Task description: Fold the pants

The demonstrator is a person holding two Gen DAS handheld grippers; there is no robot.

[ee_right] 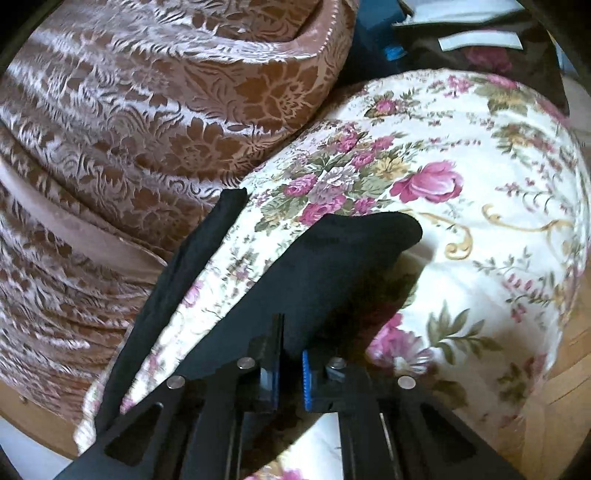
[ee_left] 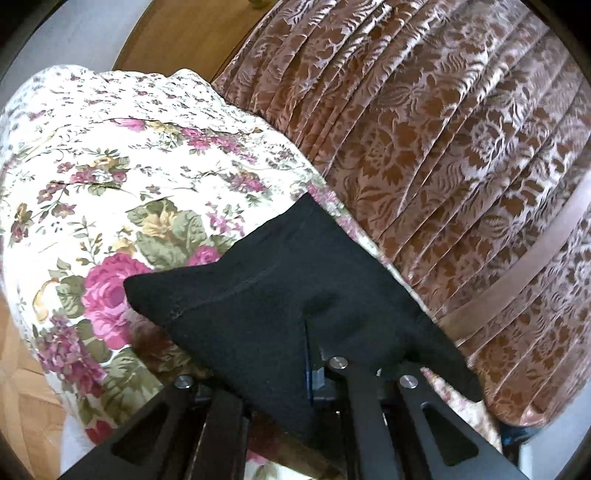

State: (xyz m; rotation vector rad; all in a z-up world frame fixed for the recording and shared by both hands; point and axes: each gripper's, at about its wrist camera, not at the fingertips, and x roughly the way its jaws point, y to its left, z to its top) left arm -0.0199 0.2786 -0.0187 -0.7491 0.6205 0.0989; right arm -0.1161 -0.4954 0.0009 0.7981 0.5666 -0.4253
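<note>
The black pants lie bunched over the fingers of my left gripper, which is shut on the cloth; the fabric hides its fingertips. In the right wrist view, another part of the pants rises from my right gripper, whose jaws are shut on the cloth. A blue ribbed pad shows beside the clamped fold. A narrow black strip of the pants trails along the left, at the seam between seat and backrest. Both held parts hang a little above the flowered cover.
A white cover with pink roses spreads over the seat. Brown patterned velvet cushions rise right behind it. Wooden floor shows at the seat's edge. Dark and blue clutter sits beyond the far end.
</note>
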